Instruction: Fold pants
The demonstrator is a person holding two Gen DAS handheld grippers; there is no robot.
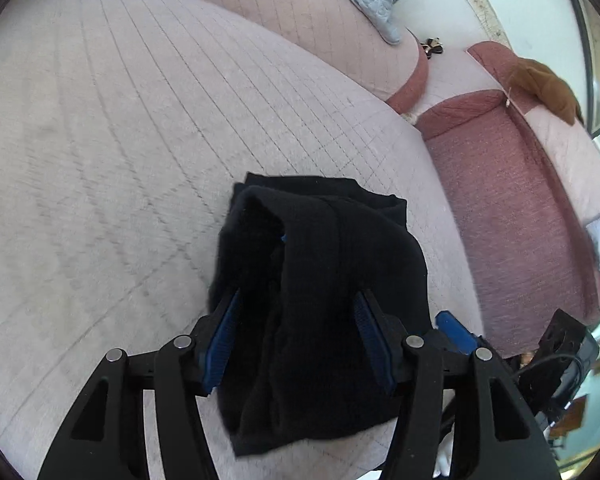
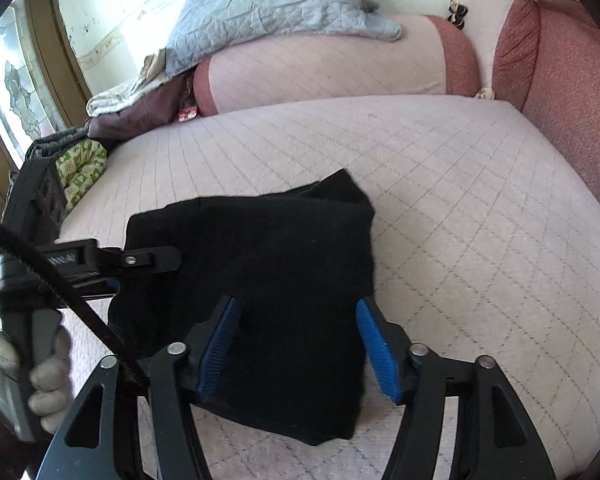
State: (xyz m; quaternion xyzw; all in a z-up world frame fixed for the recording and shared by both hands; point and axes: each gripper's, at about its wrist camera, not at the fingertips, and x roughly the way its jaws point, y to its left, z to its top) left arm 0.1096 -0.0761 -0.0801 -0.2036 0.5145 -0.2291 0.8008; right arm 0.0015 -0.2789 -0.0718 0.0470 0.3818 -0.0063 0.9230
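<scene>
Two claws work one bundle of black knit pants (image 1: 320, 280) on the quilted pale pink sofa seat (image 1: 120, 140). The left claw (image 1: 296, 300) stands wide, its blue-padded fingers (image 1: 224, 340) on either side of a bunched ridge of the cloth; whether the pads press it I cannot tell. In the right wrist view the right claw (image 2: 298, 308) is likewise spread, with the folded pants (image 2: 268, 264) lying between and over its blue pads (image 2: 376, 344); a grip cannot be judged there either. The left claw's black frame (image 2: 140, 259) reaches in at the left edge of the cloth. A grey quilted blanket (image 2: 272, 4) lies on the sofa's pink backrest (image 2: 328, 76) behind, and a dusty red armrest cushion (image 1: 512, 216) stands beside the seat.
</scene>
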